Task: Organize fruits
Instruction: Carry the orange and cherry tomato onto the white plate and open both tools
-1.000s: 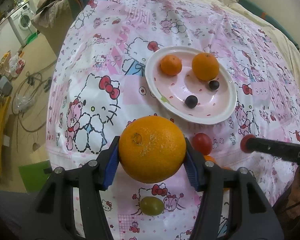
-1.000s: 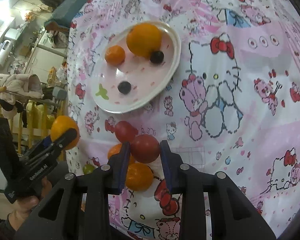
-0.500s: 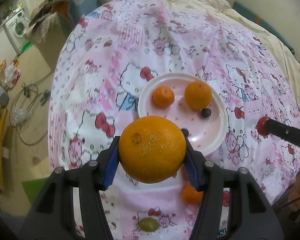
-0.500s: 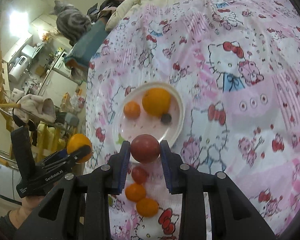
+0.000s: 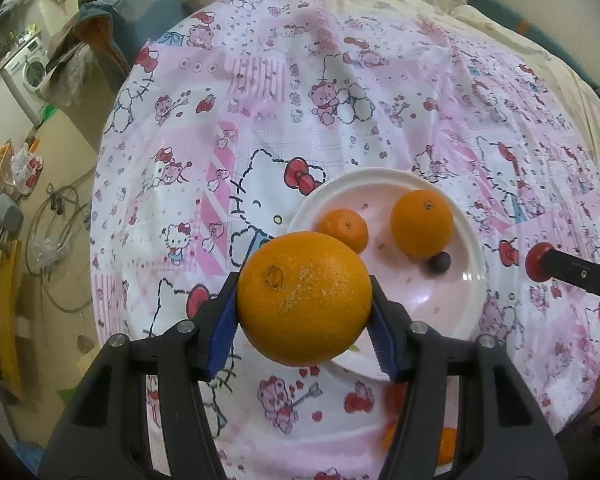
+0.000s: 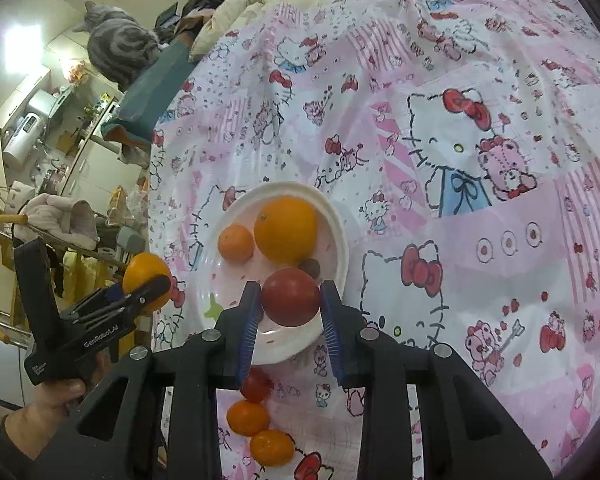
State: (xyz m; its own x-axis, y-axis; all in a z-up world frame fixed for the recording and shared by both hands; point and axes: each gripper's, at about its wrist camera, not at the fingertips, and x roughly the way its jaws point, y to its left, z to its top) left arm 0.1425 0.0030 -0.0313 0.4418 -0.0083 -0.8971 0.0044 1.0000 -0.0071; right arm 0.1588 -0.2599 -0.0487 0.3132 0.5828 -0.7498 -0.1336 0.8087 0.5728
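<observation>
My left gripper (image 5: pixel 304 300) is shut on a big orange (image 5: pixel 304 298) and holds it in the air by the near left rim of the white plate (image 5: pixel 474 280). The plate holds a small mandarin (image 5: pixel 344 228), an orange (image 5: pixel 422 224) and a dark grape (image 5: pixel 439 262). My right gripper (image 6: pixel 290 298) is shut on a red tomato (image 6: pixel 290 296), above the plate's (image 6: pixel 336 220) near part. In the right wrist view the left gripper (image 6: pixel 148 286) is at the far left with its orange (image 6: pixel 144 274).
A second tomato (image 6: pixel 256 384) and two mandarins (image 6: pixel 248 416) (image 6: pixel 272 446) lie on the Hello Kitty cloth (image 6: pixel 460 160) just below the plate. A grey cat (image 6: pixel 120 46) sits beyond the bed's far edge. Room clutter lies off the left side.
Both grippers rose and moved toward the plate with their fruit. The tomato was lifted off the cloth and now hangs over the plate.
</observation>
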